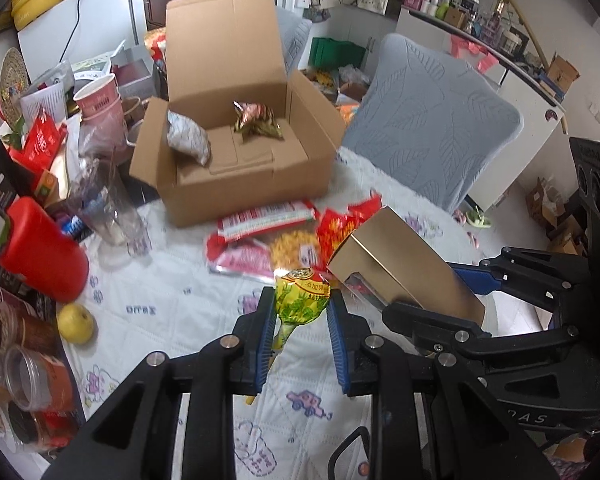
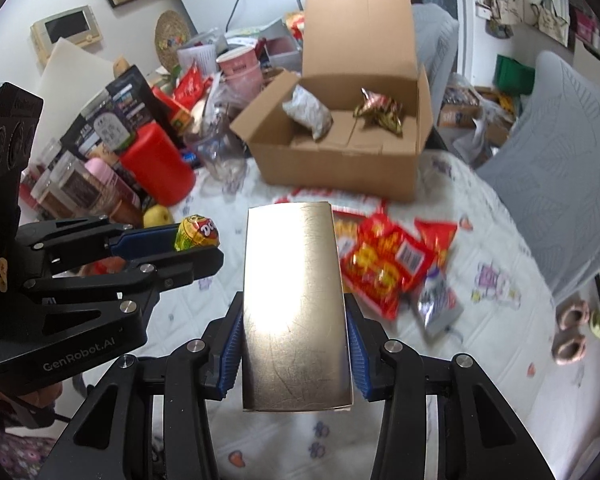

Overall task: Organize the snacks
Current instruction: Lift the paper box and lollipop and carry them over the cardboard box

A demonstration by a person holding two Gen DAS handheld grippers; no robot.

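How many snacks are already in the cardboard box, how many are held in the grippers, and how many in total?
In the cardboard box: 2 (silver packet, gold-and-red packet)
Held by the left gripper: 1 (lollipop)
Held by the right gripper: 1 (gold box)
Total: 4

The red snack packets (image 2: 384,260) are motion-blurred (print unreadable), and the lollipop (image 1: 300,300) stick is partly hidden.
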